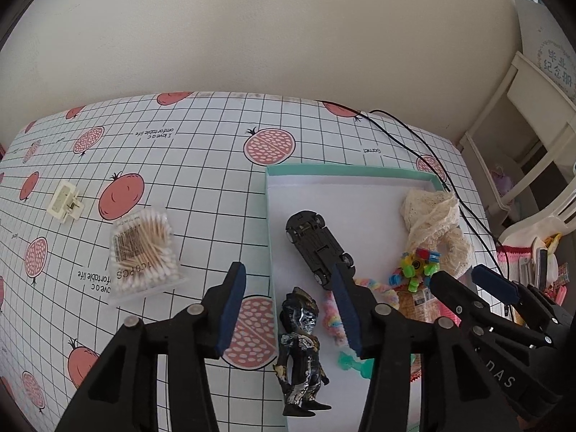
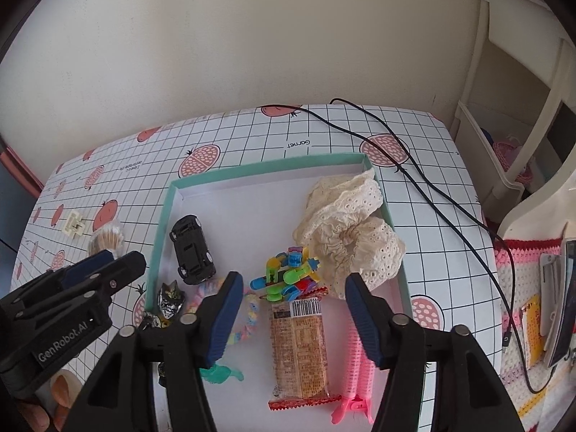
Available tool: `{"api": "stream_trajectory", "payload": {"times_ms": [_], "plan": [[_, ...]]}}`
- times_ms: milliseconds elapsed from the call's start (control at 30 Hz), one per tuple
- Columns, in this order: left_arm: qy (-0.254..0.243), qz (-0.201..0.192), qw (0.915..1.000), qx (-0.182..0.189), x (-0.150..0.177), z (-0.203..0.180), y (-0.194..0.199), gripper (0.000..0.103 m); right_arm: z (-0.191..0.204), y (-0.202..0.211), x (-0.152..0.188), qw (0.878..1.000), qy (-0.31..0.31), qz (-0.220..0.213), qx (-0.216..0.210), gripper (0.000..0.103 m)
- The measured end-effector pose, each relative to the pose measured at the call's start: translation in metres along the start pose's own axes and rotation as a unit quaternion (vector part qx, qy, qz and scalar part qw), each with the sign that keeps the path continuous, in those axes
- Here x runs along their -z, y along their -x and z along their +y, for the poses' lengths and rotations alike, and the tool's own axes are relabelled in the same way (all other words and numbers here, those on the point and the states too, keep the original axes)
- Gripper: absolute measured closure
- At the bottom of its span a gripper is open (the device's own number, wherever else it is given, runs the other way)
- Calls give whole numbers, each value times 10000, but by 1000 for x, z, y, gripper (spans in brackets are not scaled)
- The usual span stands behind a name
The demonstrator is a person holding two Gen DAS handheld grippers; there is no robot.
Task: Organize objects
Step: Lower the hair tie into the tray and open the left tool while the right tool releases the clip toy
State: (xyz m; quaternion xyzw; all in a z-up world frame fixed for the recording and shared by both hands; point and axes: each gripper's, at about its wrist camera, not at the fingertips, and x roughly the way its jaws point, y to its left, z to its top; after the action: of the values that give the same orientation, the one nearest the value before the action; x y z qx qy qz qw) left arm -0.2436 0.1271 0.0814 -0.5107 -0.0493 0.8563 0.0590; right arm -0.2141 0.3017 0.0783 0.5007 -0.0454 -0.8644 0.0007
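Both tools spread, nothing gripped: left tool [image 1: 288, 306], right tool [image 2: 293, 309]. "GenRobot.AI" read on left tool in right view only. Cotton swab pack [image 1: 144, 252], "100 PCS", on surface [image 1: 201, 165]; black car [image 1: 316, 248] inside tray [image 1: 345, 171].

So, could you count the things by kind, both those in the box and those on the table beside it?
Toys: 3 (black car, figure, colourful block toy)
Hair items: 5 (lace scrunchie, pastel scrunchie, pink roller clip, green clip, cream clip)
Snack packs: 1
Cotton swab packs: 1
Total: 10
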Motion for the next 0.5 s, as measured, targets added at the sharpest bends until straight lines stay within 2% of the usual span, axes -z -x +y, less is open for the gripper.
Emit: {"api": "stream_trajectory", "payload": {"times_ms": [67, 233, 367, 500], "plan": [[31, 13, 10000, -94, 0, 3, -1, 49, 1, -2, 1, 10000, 64, 28, 50, 28], [119, 14, 9997, -221, 1, 11, -3, 37, 5, -5, 2, 9997, 192, 81, 148, 17], [186, -29, 9990, -415, 1, 16, -5, 18, 8, -6, 3, 9995, 254, 77, 164, 2], [197, -27, 9982, -561, 2, 19, -8, 12, 11, -7, 4, 9993, 319, 86, 172, 0]]}}
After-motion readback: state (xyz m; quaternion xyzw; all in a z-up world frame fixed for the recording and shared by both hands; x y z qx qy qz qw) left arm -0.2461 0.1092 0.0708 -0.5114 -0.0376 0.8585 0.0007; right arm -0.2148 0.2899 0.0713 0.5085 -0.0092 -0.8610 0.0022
